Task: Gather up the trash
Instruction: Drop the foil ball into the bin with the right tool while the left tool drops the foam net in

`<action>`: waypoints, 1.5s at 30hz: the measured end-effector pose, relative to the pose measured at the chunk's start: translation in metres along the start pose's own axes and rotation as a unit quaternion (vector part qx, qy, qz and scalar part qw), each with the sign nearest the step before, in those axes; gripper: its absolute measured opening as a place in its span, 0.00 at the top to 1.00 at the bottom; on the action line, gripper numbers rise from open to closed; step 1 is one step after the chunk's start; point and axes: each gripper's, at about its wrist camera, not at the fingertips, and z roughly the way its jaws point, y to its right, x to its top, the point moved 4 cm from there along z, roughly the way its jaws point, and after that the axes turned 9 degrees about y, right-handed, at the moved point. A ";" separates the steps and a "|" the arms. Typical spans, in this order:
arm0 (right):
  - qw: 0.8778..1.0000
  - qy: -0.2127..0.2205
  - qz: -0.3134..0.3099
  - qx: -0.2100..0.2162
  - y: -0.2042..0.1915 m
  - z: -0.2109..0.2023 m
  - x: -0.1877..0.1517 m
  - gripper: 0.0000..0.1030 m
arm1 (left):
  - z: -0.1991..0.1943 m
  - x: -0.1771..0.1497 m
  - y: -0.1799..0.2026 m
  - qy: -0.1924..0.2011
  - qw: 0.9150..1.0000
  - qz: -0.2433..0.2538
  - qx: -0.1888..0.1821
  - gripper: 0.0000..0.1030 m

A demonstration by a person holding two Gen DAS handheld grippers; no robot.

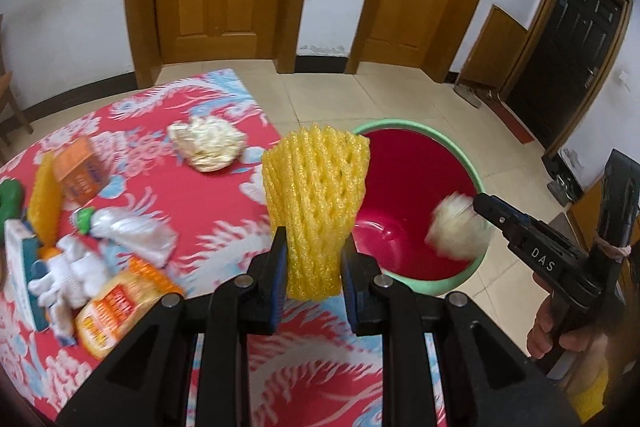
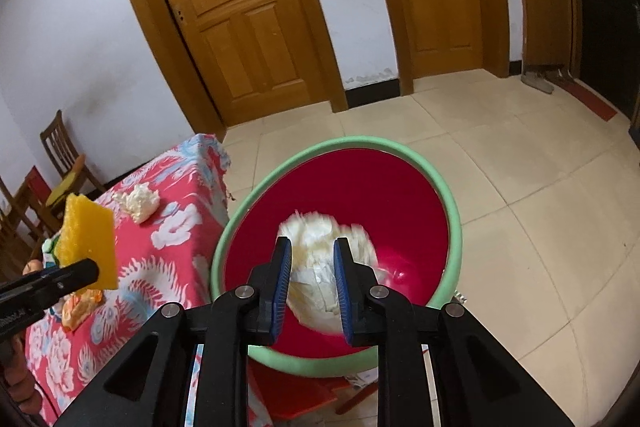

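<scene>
Where blurred, paper wad [image 2: 320, 259], outline unclear

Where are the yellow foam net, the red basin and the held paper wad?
yellow foam net [image 1: 316, 203], left wrist view, middle of mesh.
red basin [image 2: 404, 195], right wrist view, bare inner wall.
paper wad [image 2: 316, 267], right wrist view, centre between fingers.

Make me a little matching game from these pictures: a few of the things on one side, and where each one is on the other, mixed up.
Things:
1. yellow foam net
2. white paper ball
3. second paper ball
4. red basin

Places:
A. on the tiled floor beside the table
B. lying on the flowered tablecloth
C. clamped in the left hand-held gripper
D. clamped in the right hand-held gripper, over the basin

Pairs: 1-C, 2-D, 3-B, 4-A
</scene>
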 end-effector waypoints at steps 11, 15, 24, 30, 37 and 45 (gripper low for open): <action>0.998 0.032 0.044 -0.020 0.031 -0.022 0.005 0.72 | 0.048 -0.002 0.041 -0.031 0.998 0.035 -0.036 0.77; 0.997 0.034 0.059 -0.025 0.039 -0.029 0.001 0.72 | 0.064 -0.003 0.053 -0.041 0.997 0.045 -0.047 0.77; 0.996 0.035 0.070 -0.035 0.041 -0.031 0.001 0.71 | 0.074 -0.003 0.068 -0.037 0.996 0.063 -0.048 0.44; 0.996 0.031 0.074 -0.035 0.043 -0.031 -0.002 0.65 | 0.072 -0.003 0.064 -0.037 0.997 0.055 -0.039 0.40; 0.996 0.035 0.071 -0.035 0.040 -0.040 -0.004 0.58 | 0.056 -0.002 0.049 -0.028 0.999 0.030 -0.029 0.40; 0.997 0.035 0.061 -0.026 0.026 -0.050 -0.005 0.46 | 0.025 -0.002 0.029 -0.009 1.000 0.006 -0.008 0.40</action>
